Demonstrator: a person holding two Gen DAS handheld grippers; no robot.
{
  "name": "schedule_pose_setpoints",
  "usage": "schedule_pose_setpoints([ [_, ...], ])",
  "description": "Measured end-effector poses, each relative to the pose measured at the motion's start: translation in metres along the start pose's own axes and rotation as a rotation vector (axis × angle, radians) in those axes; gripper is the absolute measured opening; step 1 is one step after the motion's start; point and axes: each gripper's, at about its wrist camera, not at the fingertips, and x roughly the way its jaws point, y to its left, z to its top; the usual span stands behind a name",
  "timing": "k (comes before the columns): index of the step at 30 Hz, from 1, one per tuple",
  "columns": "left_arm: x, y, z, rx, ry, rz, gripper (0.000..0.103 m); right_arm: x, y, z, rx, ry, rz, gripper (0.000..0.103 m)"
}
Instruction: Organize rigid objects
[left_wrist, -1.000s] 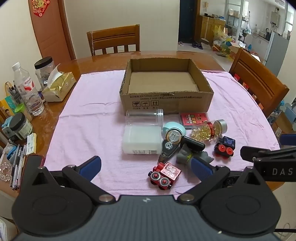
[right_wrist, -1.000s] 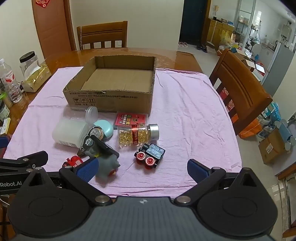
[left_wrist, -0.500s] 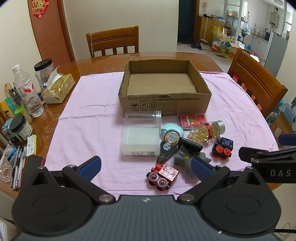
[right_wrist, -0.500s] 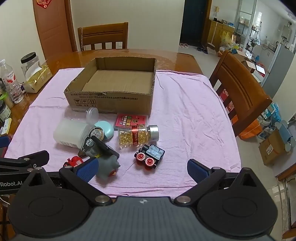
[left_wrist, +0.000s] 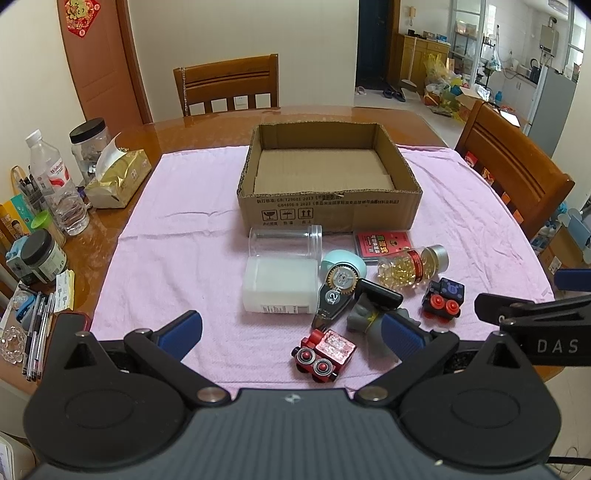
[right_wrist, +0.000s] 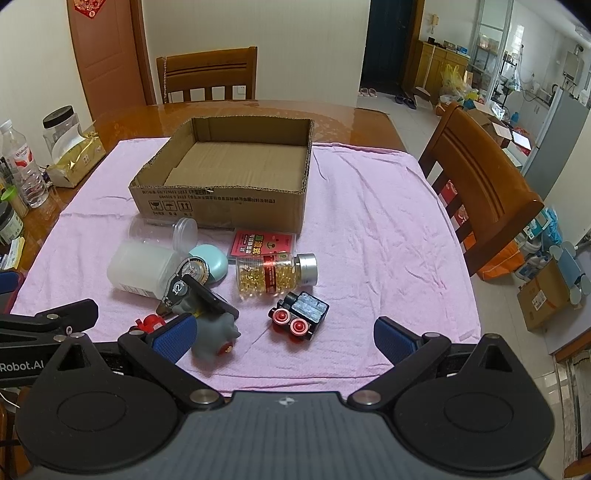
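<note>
Left gripper (left_wrist: 291, 330), right gripper (right_wrist: 282, 338) both released; "DAS", "Robot.AI" on housings; tape dispenser (left_wrist: 334, 291) marked "12".

Pink cloth (left_wrist: 177, 236), wooden chair (left_wrist: 227, 86), tissue pack (left_wrist: 118, 181), water bottle (left_wrist: 55, 184), black-lidded jar (left_wrist: 88, 144)

Side-by-side wrist views, sharing cardboard box (left_wrist: 328, 199)

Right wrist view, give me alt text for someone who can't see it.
An open hand-held gripper hovers over a pink cloth strewn with small items: a black toy car, a capsule bottle and a white jar, before an empty cardboard box.
</note>
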Motion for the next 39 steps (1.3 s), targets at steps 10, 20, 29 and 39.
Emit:
schedule_pose_setpoints([
  [10, -0.0009, -0.0006, 0.0013, 0.004, -0.003, -0.002, 0.102, 0.0009, -0.0005, 0.0015, 0.001, -0.002, 0.001, 0.103],
  [20, -0.001, -0.0045, 0.0044, 0.008, -0.002, -0.008, 0.102, 0.0024, -0.0035, 0.0036, 0.005, -0.002, -0.002, 0.103],
  [29, -0.0027, -0.0042, 0.0042, 0.01, -0.01, -0.011, 0.102, -0.0002, -0.0033, 0.0033, 0.005, -0.009, -0.004, 0.103],
  [39, -0.0019, -0.0053, 0.0034, 0.015, -0.013, -0.032, 0.102, 0.0003, -0.0033, 0.0038, -0.001, -0.014, -0.003, 0.103],
])
